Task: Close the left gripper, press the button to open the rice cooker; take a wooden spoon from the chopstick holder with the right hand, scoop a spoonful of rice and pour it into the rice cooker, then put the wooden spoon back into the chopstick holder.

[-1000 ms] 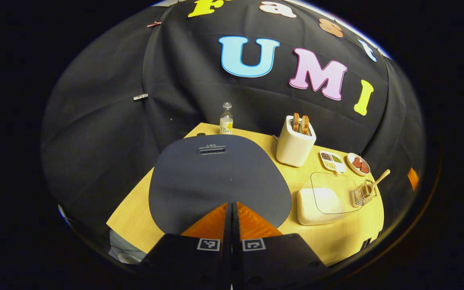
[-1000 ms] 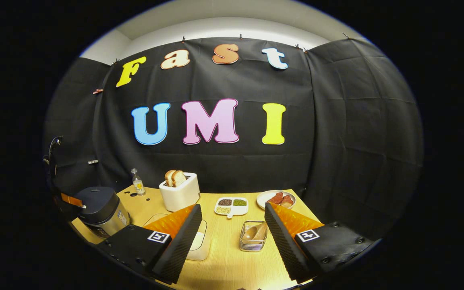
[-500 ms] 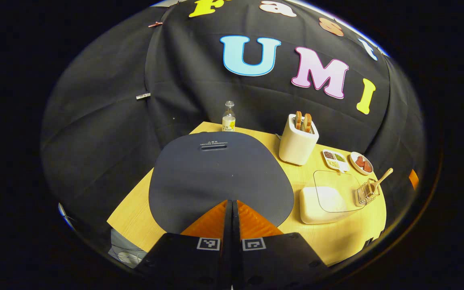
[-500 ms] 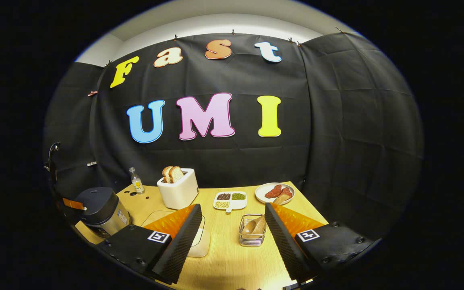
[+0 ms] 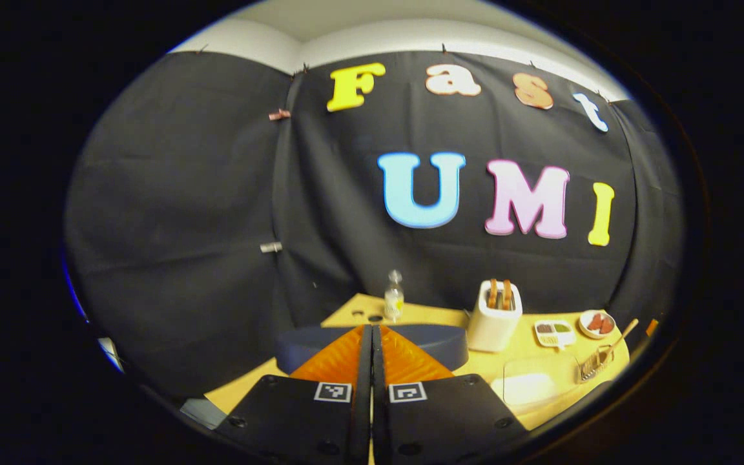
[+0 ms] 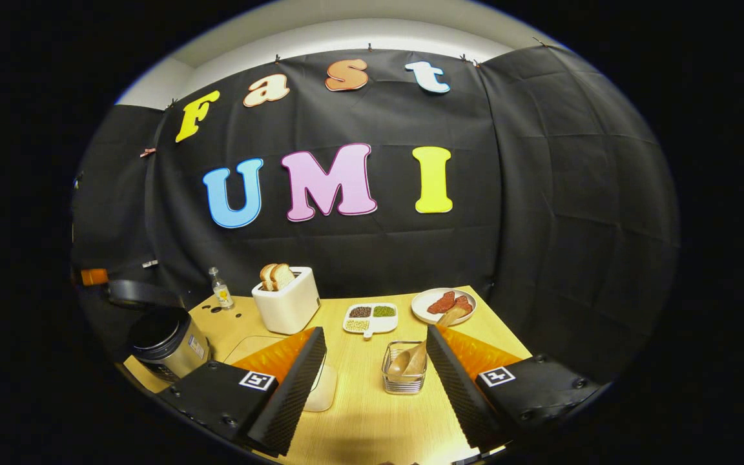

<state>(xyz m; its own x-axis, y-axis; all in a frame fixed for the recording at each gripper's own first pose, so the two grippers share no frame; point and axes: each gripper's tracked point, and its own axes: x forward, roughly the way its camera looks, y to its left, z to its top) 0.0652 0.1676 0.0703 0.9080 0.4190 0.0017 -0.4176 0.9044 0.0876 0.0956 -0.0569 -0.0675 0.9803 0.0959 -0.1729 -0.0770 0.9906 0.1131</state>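
Wooden spoon (image 6: pixel 414 359), one, rice cooker (image 6: pixel 166 338), one, toast slices (image 6: pixel 276 276), two

— What sort of place am I working in?

— A staged kitchen corner inside a recording booth. I am looking at a light wooden table (image 6: pixel 372 413) standing against black cloth hung up with clips, with a strip of plain white wall showing above it.

— And what is making it a kitchen?

— A silver rice cooker with a dark lid (image 6: pixel 164 336) is standing open at the left, a white toaster holding two bread slices (image 6: pixel 287 302) is sitting behind, and a small clear glass bottle (image 6: pixel 219 289), a white divided dish of beans (image 6: pixel 371 318), a white plate of red sausage slices (image 6: pixel 444 305) and a wire chopstick holder with wooden spoons (image 6: pixel 404 368) are lying about.
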